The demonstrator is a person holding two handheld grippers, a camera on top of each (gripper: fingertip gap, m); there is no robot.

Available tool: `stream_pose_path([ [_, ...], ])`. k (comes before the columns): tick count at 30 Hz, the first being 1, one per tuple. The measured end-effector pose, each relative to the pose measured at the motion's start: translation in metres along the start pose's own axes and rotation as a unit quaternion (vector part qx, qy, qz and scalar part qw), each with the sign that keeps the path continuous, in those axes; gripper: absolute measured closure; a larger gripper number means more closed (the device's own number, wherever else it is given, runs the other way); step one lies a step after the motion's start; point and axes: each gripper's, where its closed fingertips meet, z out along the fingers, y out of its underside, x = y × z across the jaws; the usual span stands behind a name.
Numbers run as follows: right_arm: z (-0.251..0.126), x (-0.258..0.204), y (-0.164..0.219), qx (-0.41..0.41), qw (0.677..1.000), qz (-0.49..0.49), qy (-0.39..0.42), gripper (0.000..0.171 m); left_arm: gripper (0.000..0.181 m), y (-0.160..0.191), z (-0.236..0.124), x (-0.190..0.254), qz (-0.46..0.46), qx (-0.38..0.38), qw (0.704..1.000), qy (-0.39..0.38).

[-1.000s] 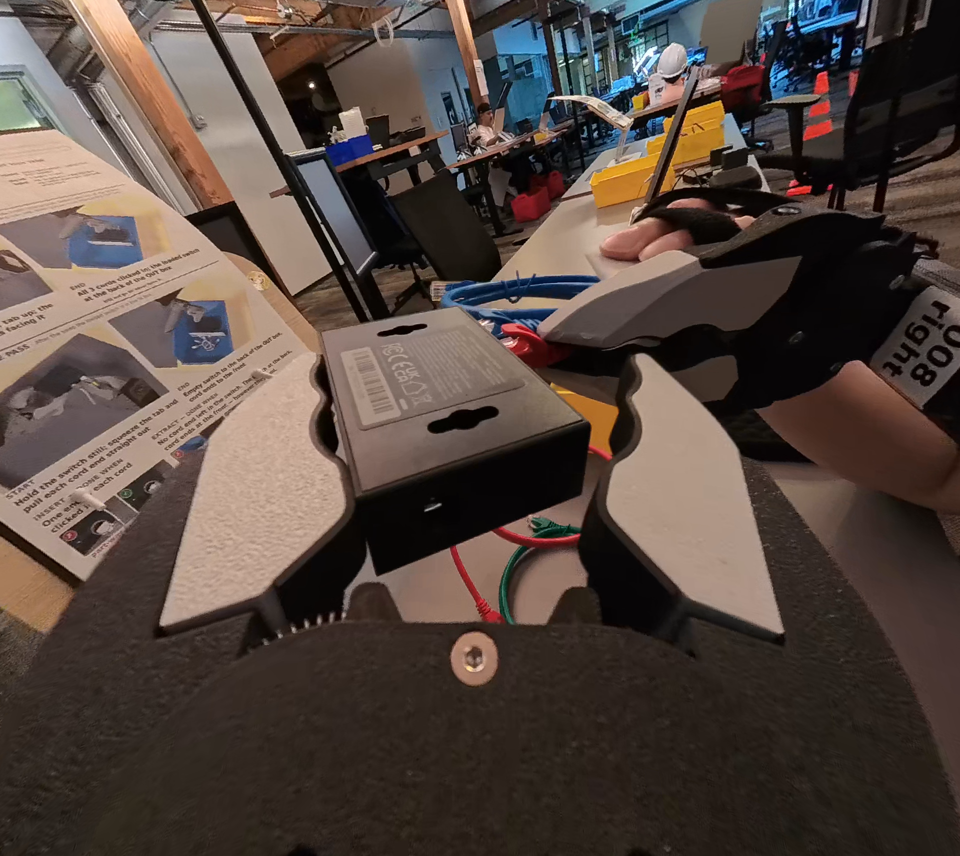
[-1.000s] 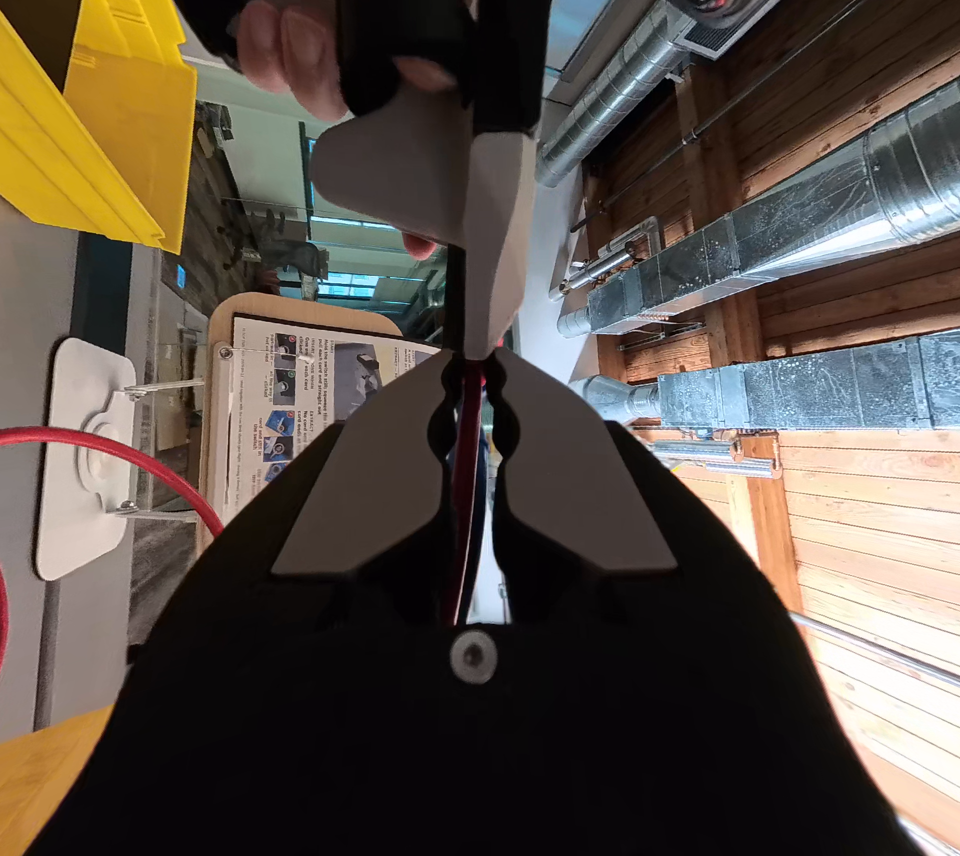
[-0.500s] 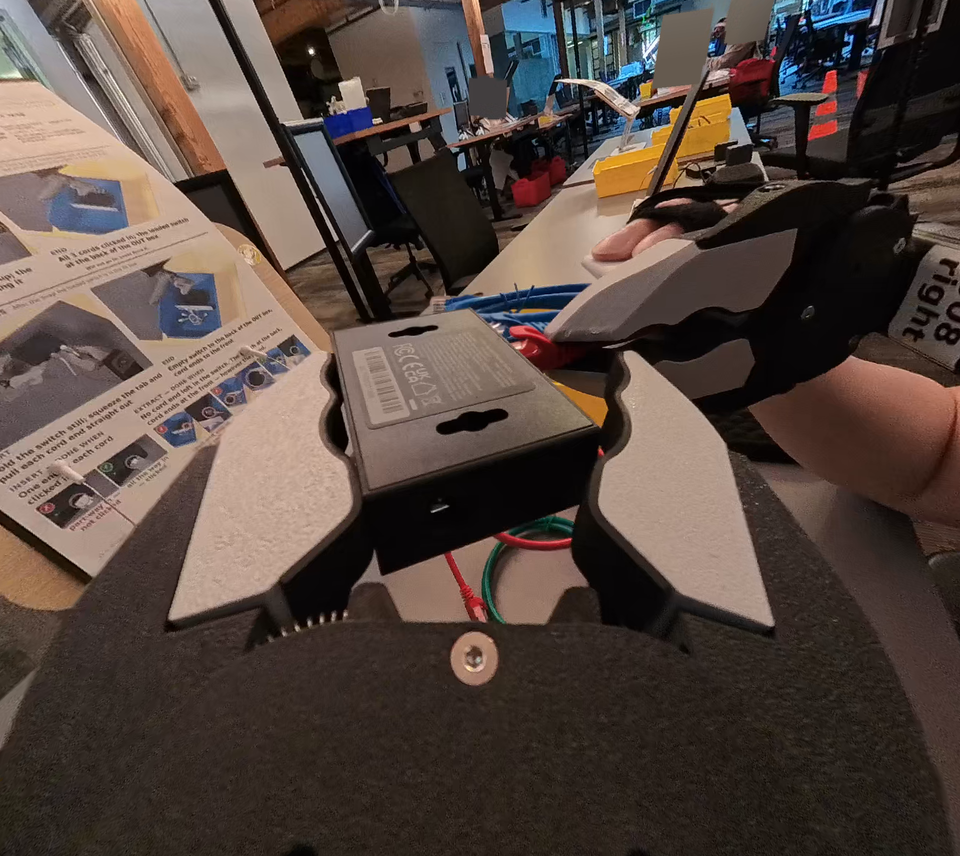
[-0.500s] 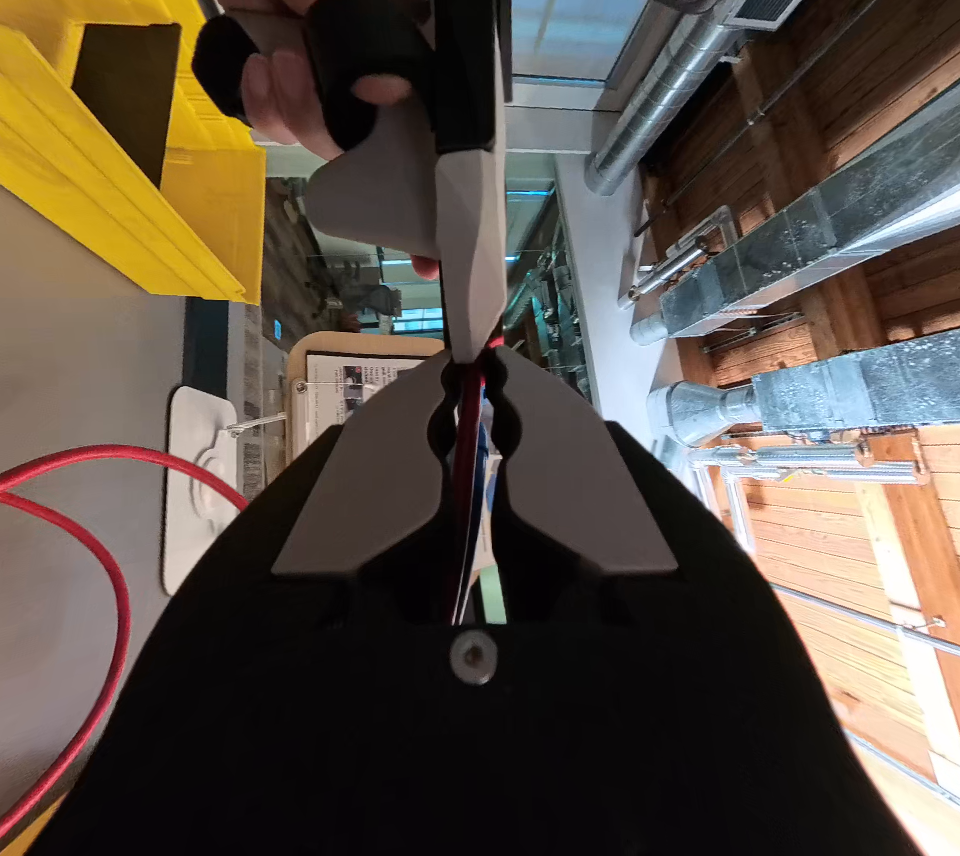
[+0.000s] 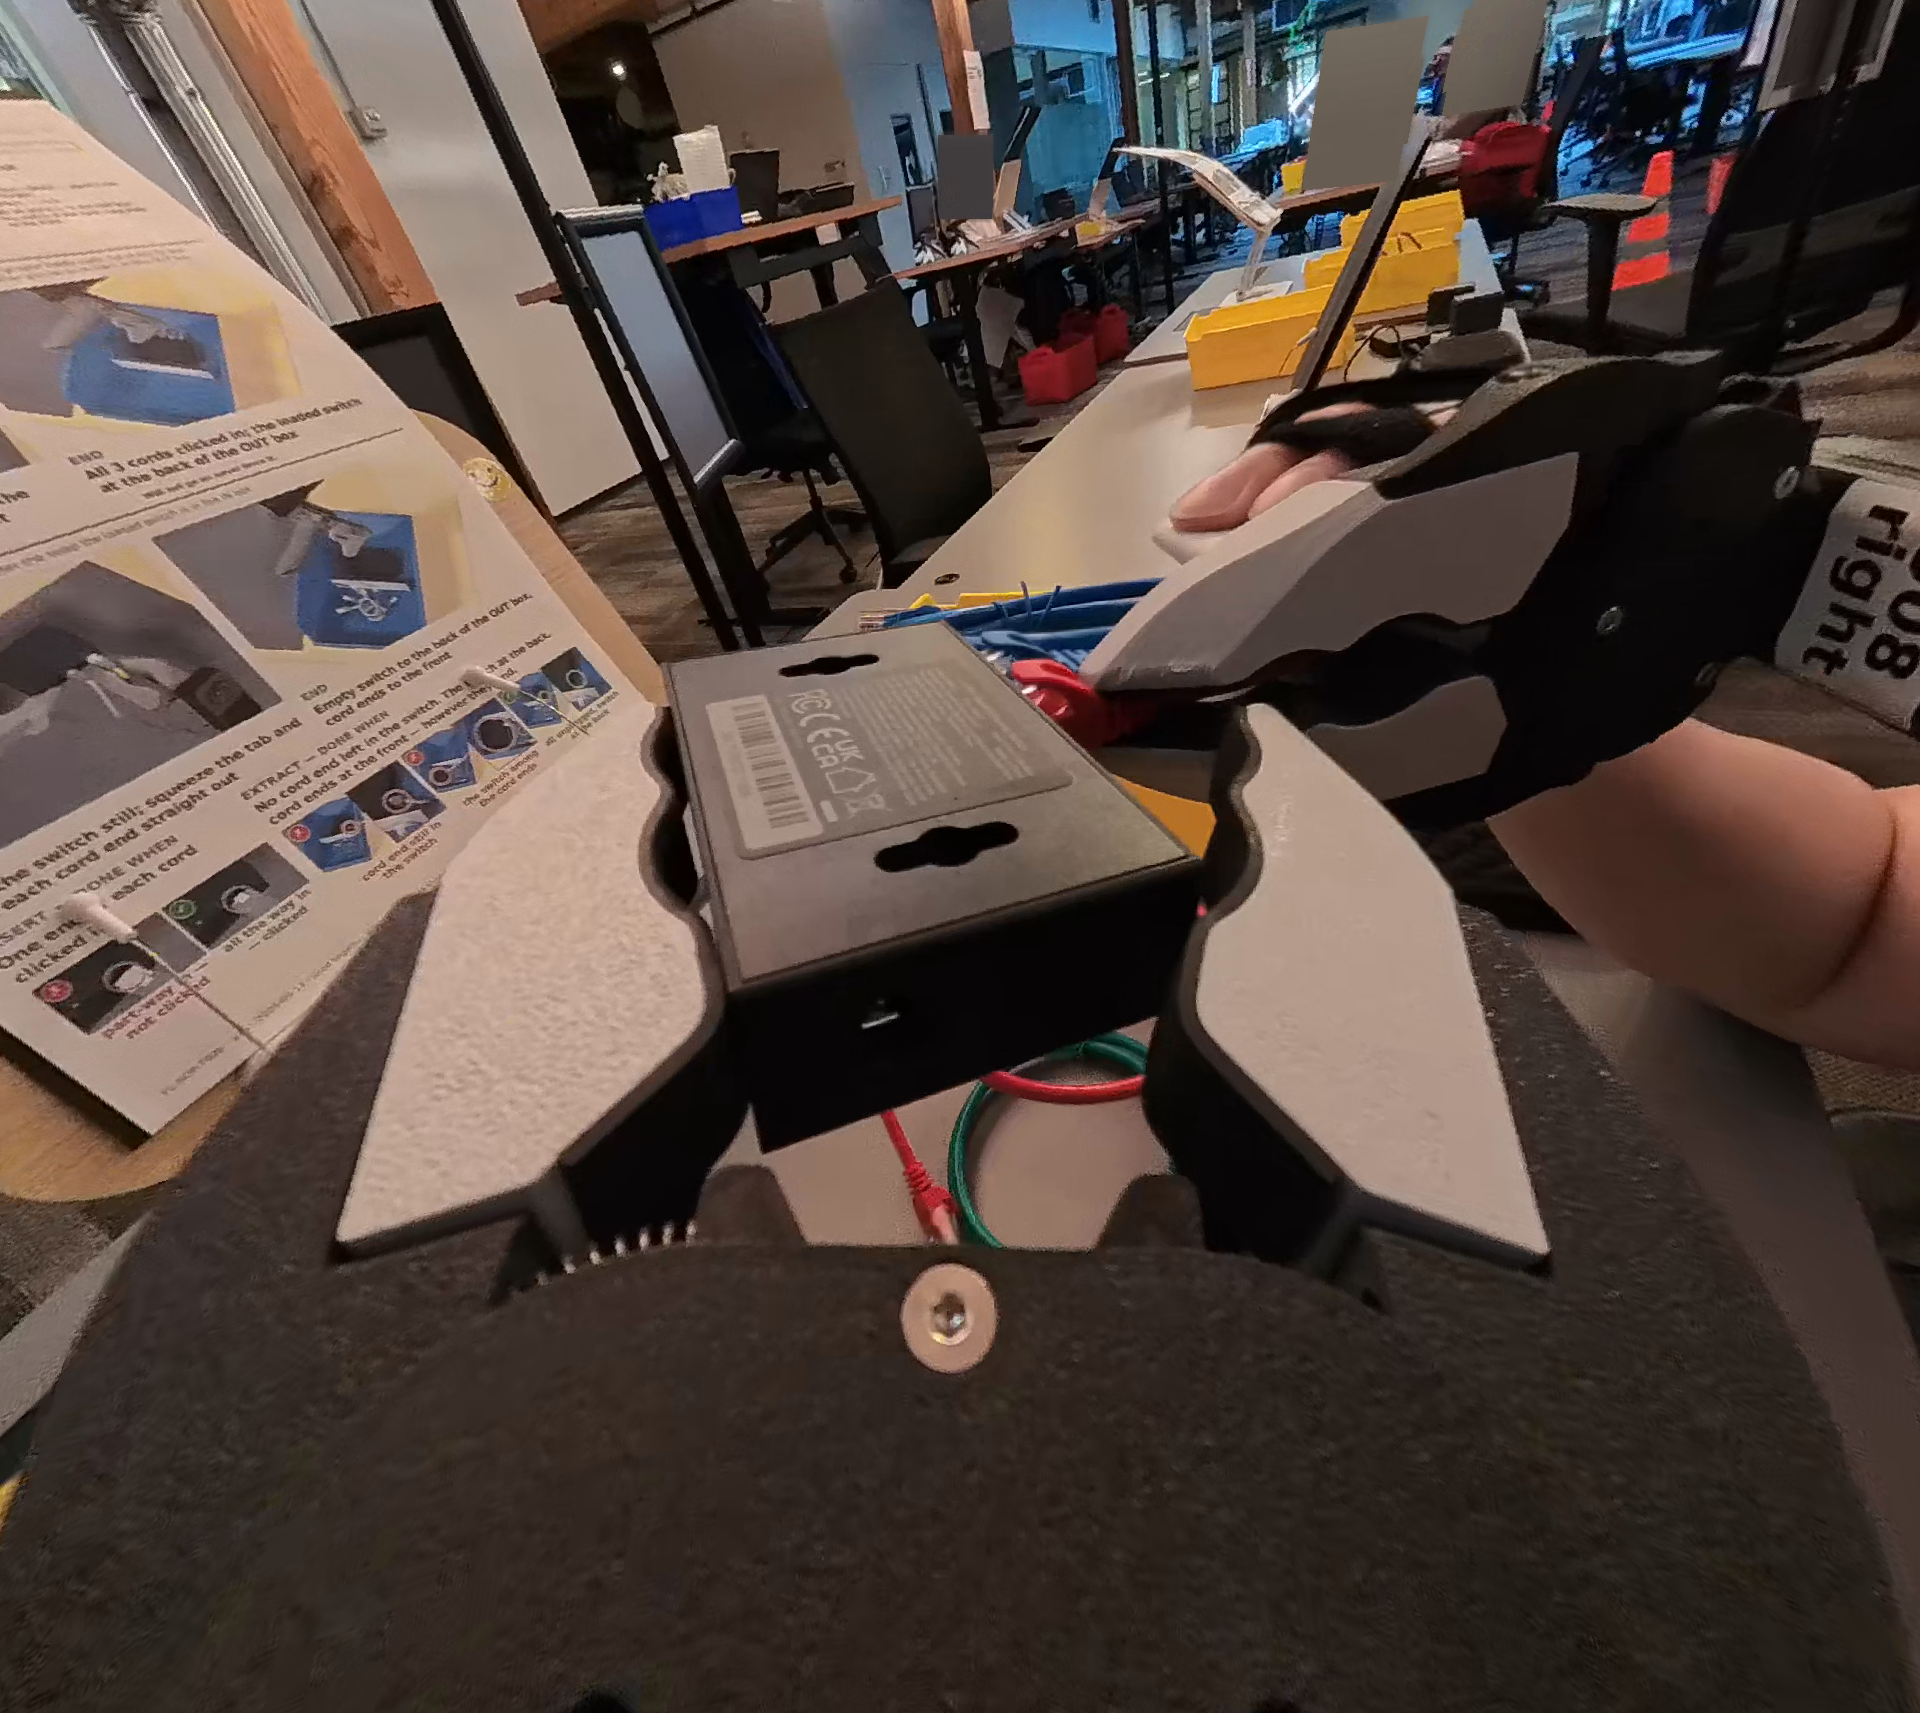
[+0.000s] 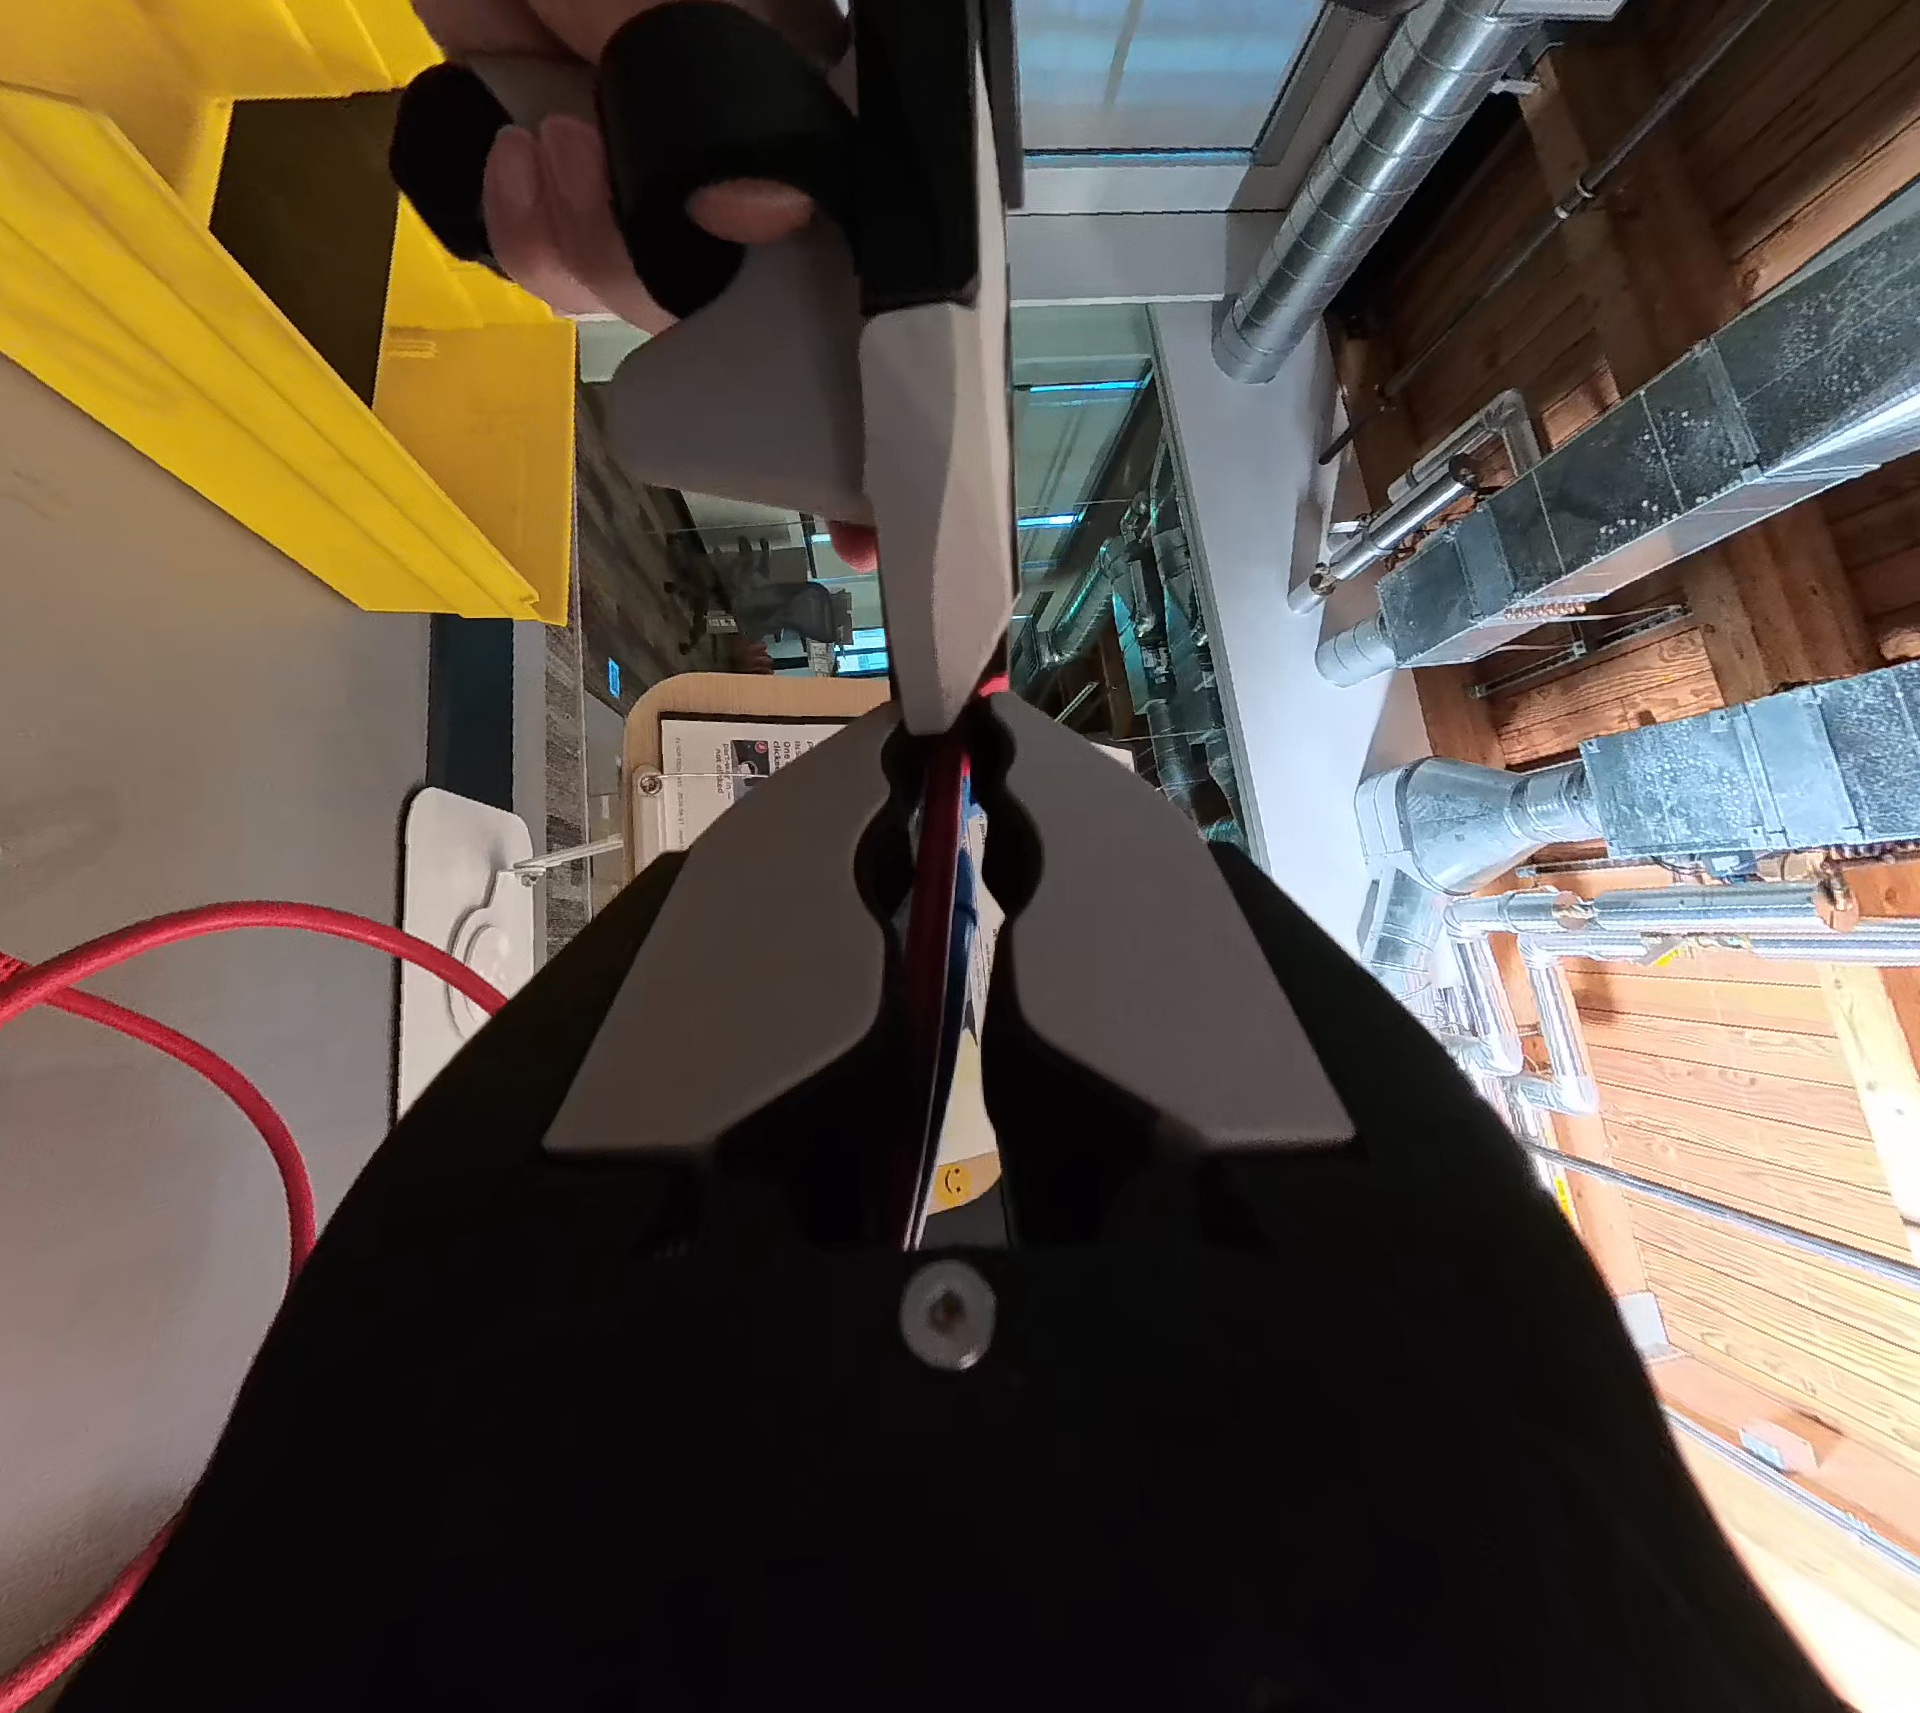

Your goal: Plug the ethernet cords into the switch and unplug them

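Observation:
My left gripper (image 5: pixel 951 759) is shut on the black switch (image 5: pixel 914 842) and holds it above the table with its labelled underside up. My right gripper (image 5: pixel 1107 692) reaches in from the right, rolled on its side. It is shut on the red cord's plug (image 5: pixel 1049 707) at the switch's far right edge. I cannot tell how deep the plug sits in the port. In the right wrist view the right gripper (image 6: pixel 940 718) pinches the red cord (image 6: pixel 930 884), with the left gripper's finger (image 6: pixel 935 520) edge-on just ahead. Blue cords (image 5: pixel 1039 614) lie behind the switch.
A green cord (image 5: pixel 971 1144) and a loose red cord end (image 5: pixel 914 1164) lie on the grey table (image 5: pixel 1070 479) under the switch. An instruction board (image 5: pixel 260 728) stands at the left. A yellow bin (image 6: pixel 260 313) and a white pad (image 6: pixel 457 915) sit on the table.
Both grippers have shifted slightly together, with the switch still in the left and the red plug still in the right. The grips are unchanged.

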Motion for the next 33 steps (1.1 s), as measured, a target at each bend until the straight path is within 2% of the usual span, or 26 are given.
stream_pose_path([
  [4, 0.002, -0.001, -0.001, -0.005, 1.000, -0.010, 0.000, 0.162, 0.088, 0.001, -0.001, -0.004, -0.009, -0.011, 1.000, -0.003],
  [8, 0.001, 0.000, -0.005, -0.008, 0.999, -0.051, 0.012, 0.161, 0.087, -0.002, -0.005, 0.000, 0.024, 0.000, 1.000, 0.003],
  [11, 0.001, 0.001, -0.004, -0.008, 0.999, -0.034, 0.013, 0.162, 0.077, -0.003, -0.004, 0.004, 0.001, 0.003, 1.000, 0.021],
  [21, -0.001, 0.002, 0.004, 0.009, 1.000, -0.011, 0.009, 0.162, 0.081, -0.001, 0.006, 0.002, -0.007, 0.010, 1.000, 0.008],
  [25, -0.004, 0.008, 0.012, 0.028, 0.999, 0.023, 0.022, 0.161, 0.081, 0.007, 0.001, 0.001, 0.058, -0.007, 0.998, 0.008],
  [29, -0.012, 0.019, 0.025, 0.040, 0.995, 0.090, 0.020, 0.161, 0.085, -0.011, -0.015, -0.019, 0.079, 0.035, 0.995, -0.042],
  [31, -0.014, 0.018, 0.027, 0.042, 0.994, 0.098, 0.006, 0.161, 0.091, -0.023, -0.024, -0.027, 0.154, 0.059, 0.981, -0.099],
  [33, -0.014, 0.011, 0.030, 0.035, 0.995, 0.093, -0.023, 0.161, 0.094, -0.022, -0.027, -0.025, 0.256, 0.032, 0.956, -0.140],
])
